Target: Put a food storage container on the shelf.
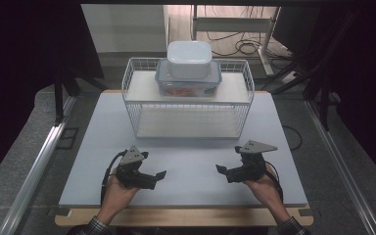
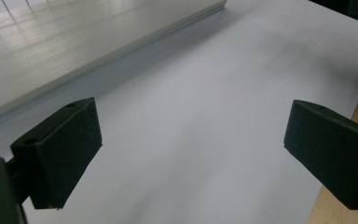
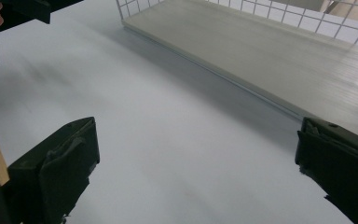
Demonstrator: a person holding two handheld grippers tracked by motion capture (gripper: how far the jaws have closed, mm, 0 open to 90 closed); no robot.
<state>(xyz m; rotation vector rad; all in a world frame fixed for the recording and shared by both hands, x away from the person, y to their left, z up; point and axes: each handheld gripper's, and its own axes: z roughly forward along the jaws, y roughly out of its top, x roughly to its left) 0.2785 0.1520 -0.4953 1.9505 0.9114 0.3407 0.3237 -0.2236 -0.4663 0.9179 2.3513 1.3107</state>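
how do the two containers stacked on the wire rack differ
The white container sits on top; the clear container sits beneath it, on the wire rack's upper shelf. The white container is opaque and narrower; the clear container is see-through, wider, blue-rimmed, with something reddish inside. Both are rounded rectangles with lids on.

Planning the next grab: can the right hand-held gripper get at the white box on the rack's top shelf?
Probably yes. The right hand-held gripper is open and holds nothing, and the white box sits uncovered atop the clear box on the rack; only bare table lies between.
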